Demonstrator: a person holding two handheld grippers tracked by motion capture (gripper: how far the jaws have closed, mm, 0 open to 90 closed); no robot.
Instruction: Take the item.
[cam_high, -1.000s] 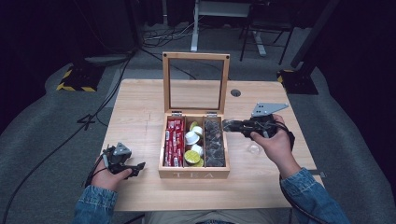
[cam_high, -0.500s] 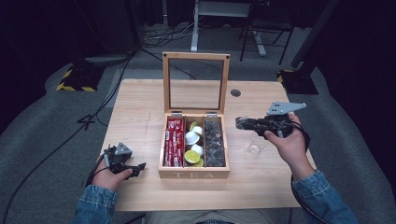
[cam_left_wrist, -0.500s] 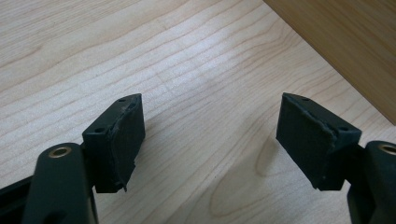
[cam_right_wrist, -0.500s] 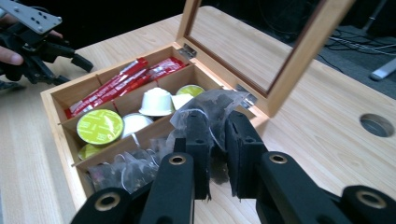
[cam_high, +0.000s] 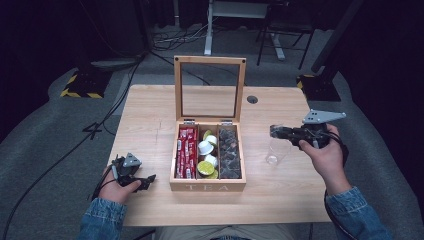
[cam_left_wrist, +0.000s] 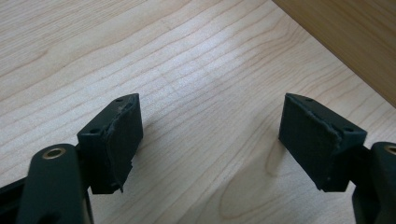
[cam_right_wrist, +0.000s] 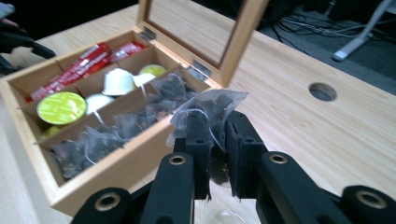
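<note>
A wooden tea box (cam_high: 207, 186) stands mid-table with its glass lid (cam_high: 209, 89) upright. It holds red sachets (cam_high: 185, 152), white and green pods (cam_high: 206, 147) and clear-wrapped tea bags (cam_high: 230, 152). To the right of the box, my right gripper (cam_high: 276, 132) is shut on one tea bag (cam_right_wrist: 210, 105) and hovers over a clear glass (cam_high: 275, 150). My left gripper (cam_high: 149, 179) rests on the table by the box's front left corner. Its jaws have just been opening, and between its pads (cam_left_wrist: 121, 135) I see bare wood.
The wooden table (cam_high: 150, 115) has a round cable hole (cam_high: 252, 99) behind the box on the right. A side of the box (cam_left_wrist: 345, 37) lies just ahead of the left gripper. Beyond the table, cables and furniture legs lie on a dark floor.
My right gripper has carried the tea bag rightward from the box's right compartment to above the glass. The left hand has stayed where it was.
</note>
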